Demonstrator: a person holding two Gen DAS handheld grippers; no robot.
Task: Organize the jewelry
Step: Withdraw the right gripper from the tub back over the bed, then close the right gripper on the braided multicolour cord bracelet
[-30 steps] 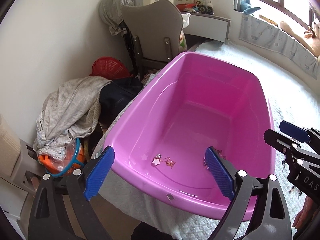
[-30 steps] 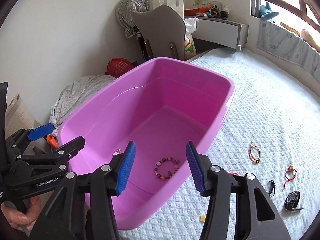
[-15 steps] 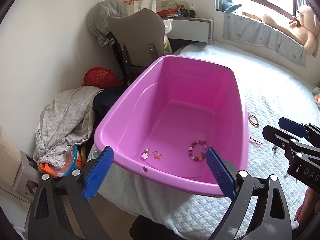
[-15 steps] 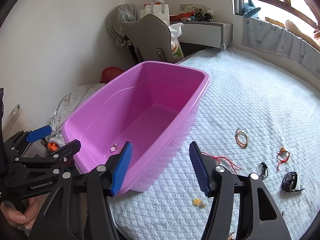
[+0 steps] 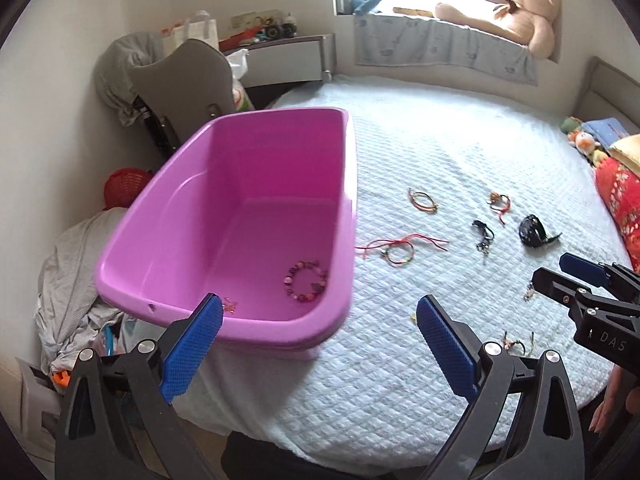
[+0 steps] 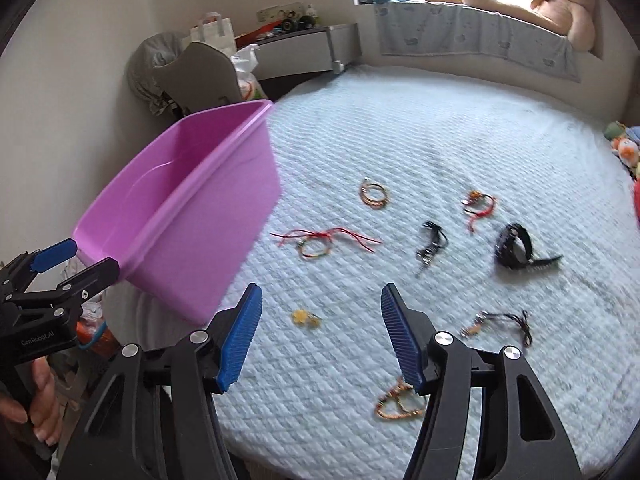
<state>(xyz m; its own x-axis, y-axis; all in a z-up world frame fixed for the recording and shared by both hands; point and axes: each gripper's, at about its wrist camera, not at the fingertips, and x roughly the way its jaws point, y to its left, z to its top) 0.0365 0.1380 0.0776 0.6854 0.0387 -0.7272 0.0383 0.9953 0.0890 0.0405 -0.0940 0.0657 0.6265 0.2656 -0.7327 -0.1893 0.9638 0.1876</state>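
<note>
A pink plastic tub (image 5: 240, 200) sits on the bed's left edge and also shows in the right wrist view (image 6: 180, 216). Inside it lie a beaded bracelet (image 5: 306, 282) and small charms (image 5: 230, 305). On the bedspread lie a red string bracelet (image 6: 320, 240), gold hoops (image 6: 374, 195), a red-orange bracelet (image 6: 478, 205), a black chain (image 6: 432, 244), a black watch (image 6: 516, 247), a yellow charm (image 6: 304, 317) and a braided bracelet (image 6: 400, 402). My left gripper (image 5: 318, 324) is open and empty by the tub's near right corner. My right gripper (image 6: 322, 318) is open and empty above the yellow charm.
A grey chair (image 5: 184, 80), a clothes pile (image 5: 72, 272) and a red basket (image 5: 126, 186) stand left of the bed. A teddy bear (image 5: 516, 8) sits on the window sill. Pillows and soft toys (image 5: 592, 148) lie at the bed's right.
Both grippers have swung right, away from over the tub and toward the jewelry on the bedspread. Both remain open and empty.
</note>
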